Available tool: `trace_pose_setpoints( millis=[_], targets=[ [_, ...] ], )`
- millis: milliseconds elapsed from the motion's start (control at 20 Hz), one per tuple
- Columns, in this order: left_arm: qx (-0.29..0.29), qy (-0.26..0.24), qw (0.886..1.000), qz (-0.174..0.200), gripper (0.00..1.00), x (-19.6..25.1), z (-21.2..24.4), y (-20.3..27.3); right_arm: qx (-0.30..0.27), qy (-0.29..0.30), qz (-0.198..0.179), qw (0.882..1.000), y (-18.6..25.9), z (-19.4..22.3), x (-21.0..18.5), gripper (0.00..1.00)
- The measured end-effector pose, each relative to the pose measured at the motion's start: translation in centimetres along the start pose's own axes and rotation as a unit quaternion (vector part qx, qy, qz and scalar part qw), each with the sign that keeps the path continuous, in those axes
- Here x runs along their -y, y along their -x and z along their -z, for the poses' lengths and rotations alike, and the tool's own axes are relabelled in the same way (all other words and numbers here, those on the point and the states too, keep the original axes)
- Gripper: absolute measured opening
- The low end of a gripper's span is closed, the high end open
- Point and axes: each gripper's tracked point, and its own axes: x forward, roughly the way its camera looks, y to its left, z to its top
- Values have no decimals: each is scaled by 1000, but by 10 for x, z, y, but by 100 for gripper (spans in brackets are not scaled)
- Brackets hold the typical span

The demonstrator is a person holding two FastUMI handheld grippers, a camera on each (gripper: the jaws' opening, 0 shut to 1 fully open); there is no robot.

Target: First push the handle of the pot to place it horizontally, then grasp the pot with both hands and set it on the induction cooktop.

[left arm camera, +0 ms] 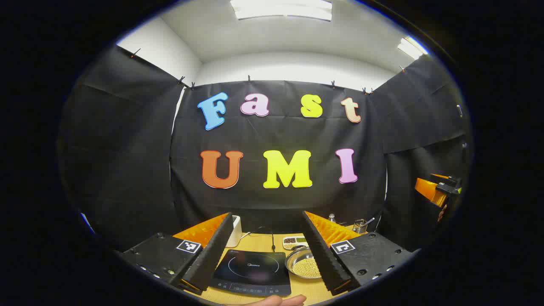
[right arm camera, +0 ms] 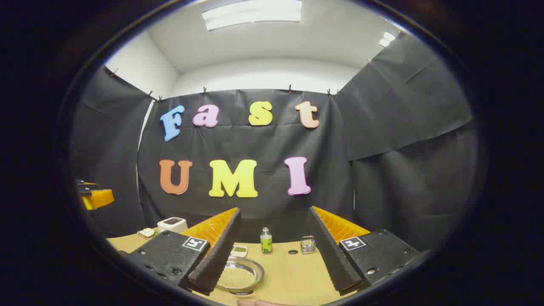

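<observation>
Pot [left arm camera: 299,265], as best I could judge, was the shallow steel pan holding small pale grains. It sat on the table [right arm camera: 293,276] just to the right of the induction cooktop [left arm camera: 251,272], close to it but not on it. In the right gripper view the same pan lay low and partly behind that gripper's left finger. I could not make out the handle clearly; a small dark stub at the pan's near rim may have been it.

Thin polished metal like that would probably be light and stiff, with the loose grains adding a little weight and shifting if it tipped. The smooth rim looked slippery. My judgement was that each gripper should pinch the rim on opposite sides and that the lift should stay level.

The left gripper [left arm camera: 268,216] was spread wide with nothing between its fingers, raised above the table and looking down over the cooktop and pan. The right gripper [right arm camera: 275,210] was likewise wide open and empty, held off the table beside it.

Farther back on the table stood a green bottle [right arm camera: 266,240], a small wire holder [right arm camera: 308,245] and a white toaster [right arm camera: 172,224].
</observation>
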Motion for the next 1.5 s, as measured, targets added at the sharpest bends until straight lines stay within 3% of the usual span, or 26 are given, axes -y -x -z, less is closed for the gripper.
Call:
trace_pose_setpoints(
  millis=[600, 850, 950, 1100, 1150, 1200, 1250, 1300, 1500],
  targets=[
    [-8, -29, 1000, 0, 95, 7, 15, 4, -29, -7, -18, 999, -14, 28, -7, 96],
    [0, -35, 999, 2, 95, 14, 14, 20, -85, -16, -51, 995, -30, 76, -29, 94],
    [0, -39, 999, 8, 95, 17, 15, 24, -111, -26, -75, 991, -35, 96, -44, 84],
    [4, -42, 999, 11, 95, 18, 15, 29, -152, -26, -105, 982, -43, 131, -64, 50],
    [4, -41, 999, 10, 96, 17, 15, 31, -170, -22, -118, 978, -42, 144, -74, 45],
    [3, -40, 999, 10, 96, 16, 18, 31, -192, -18, -124, 973, -44, 159, -79, 18],
    [2, -40, 999, 9, 96, 15, 19, 31, -218, -22, -130, 967, -42, 175, -85, 5],
    [-1, -40, 999, 9, 96, 13, 21, 31, -250, -21, -144, 957, -41, 191, -94, 2],
    [-8, -40, 999, 4, 96, 6, 28, 29, -337, -30, -157, 928, -35, 254, -108, 4]
  ],
)
